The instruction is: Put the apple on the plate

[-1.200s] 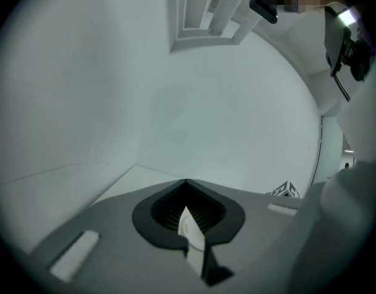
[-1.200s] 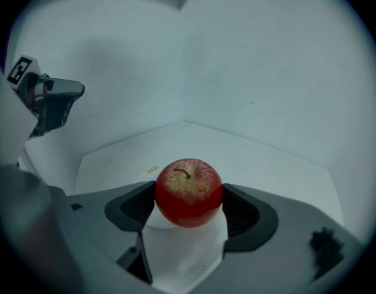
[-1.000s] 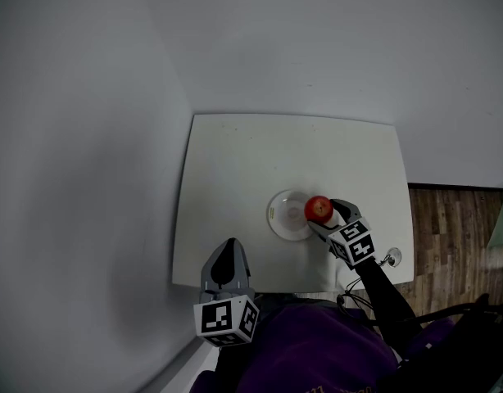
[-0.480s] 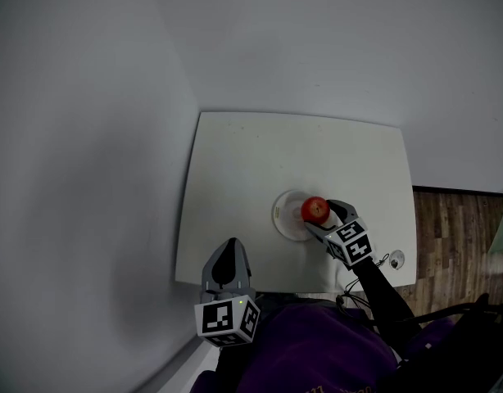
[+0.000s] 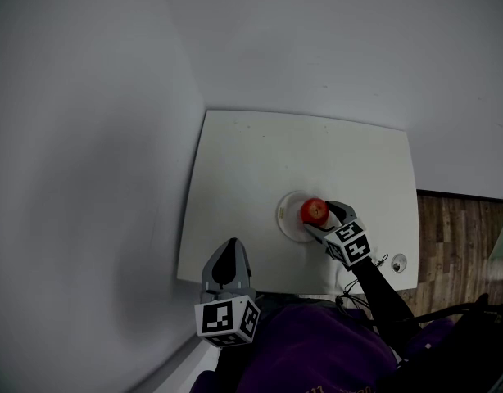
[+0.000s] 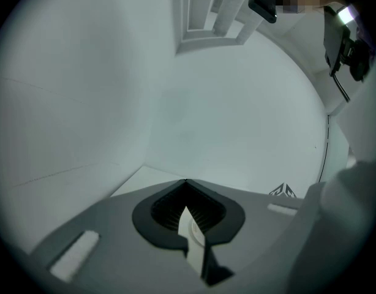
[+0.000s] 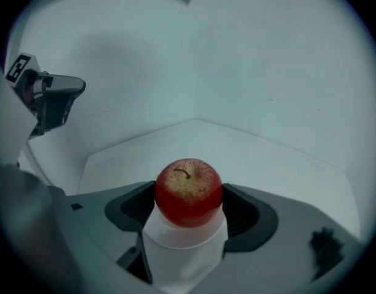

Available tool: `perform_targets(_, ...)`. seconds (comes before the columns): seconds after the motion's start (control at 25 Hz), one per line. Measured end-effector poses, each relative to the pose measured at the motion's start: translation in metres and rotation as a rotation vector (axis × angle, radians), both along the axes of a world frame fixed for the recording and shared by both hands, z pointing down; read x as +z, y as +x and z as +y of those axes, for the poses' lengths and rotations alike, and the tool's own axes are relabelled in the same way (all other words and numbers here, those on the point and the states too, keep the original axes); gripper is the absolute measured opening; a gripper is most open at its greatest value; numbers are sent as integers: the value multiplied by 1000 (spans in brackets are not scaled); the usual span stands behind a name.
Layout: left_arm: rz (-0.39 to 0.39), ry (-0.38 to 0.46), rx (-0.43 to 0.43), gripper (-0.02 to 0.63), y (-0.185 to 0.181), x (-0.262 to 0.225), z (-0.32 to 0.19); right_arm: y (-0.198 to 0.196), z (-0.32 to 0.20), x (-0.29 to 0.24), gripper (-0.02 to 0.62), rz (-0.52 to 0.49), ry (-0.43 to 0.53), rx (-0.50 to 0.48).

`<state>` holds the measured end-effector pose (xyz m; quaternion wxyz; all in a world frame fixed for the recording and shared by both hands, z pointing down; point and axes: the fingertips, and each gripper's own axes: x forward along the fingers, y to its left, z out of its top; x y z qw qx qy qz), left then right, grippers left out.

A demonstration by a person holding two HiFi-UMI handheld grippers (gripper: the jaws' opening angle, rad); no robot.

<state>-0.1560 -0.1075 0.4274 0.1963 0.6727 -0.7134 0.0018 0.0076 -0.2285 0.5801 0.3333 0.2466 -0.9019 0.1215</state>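
Observation:
A red apple (image 5: 314, 211) with its stem up is held over a white plate (image 5: 285, 217) near the front right of the white table (image 5: 260, 154). My right gripper (image 5: 320, 216) is shut on the apple. In the right gripper view, the apple (image 7: 188, 192) sits between the dark pads (image 7: 134, 208), and the plate (image 7: 185, 250) shows white just beneath it. Whether the apple touches the plate I cannot tell. My left gripper (image 5: 228, 252) hangs shut at the table's front left edge, holding nothing. In its own view, the left gripper (image 6: 188, 208) faces a bare wall.
A small round silver object (image 5: 398, 262) lies at the table's front right corner. Grey walls close off the left and far sides. Wooden floor (image 5: 464, 228) shows to the right of the table. The left gripper (image 7: 50, 100) appears at the upper left of the right gripper view.
My right gripper has carried the apple a little to the left, further in over the plate. The left gripper has stayed where it was.

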Motion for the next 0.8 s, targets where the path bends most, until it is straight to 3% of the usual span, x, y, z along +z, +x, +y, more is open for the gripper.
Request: perform_targets(0.8, 0, -18, -27, 6, -3, -1, -2, -11, 1, 9, 350, 5, -17, -41)
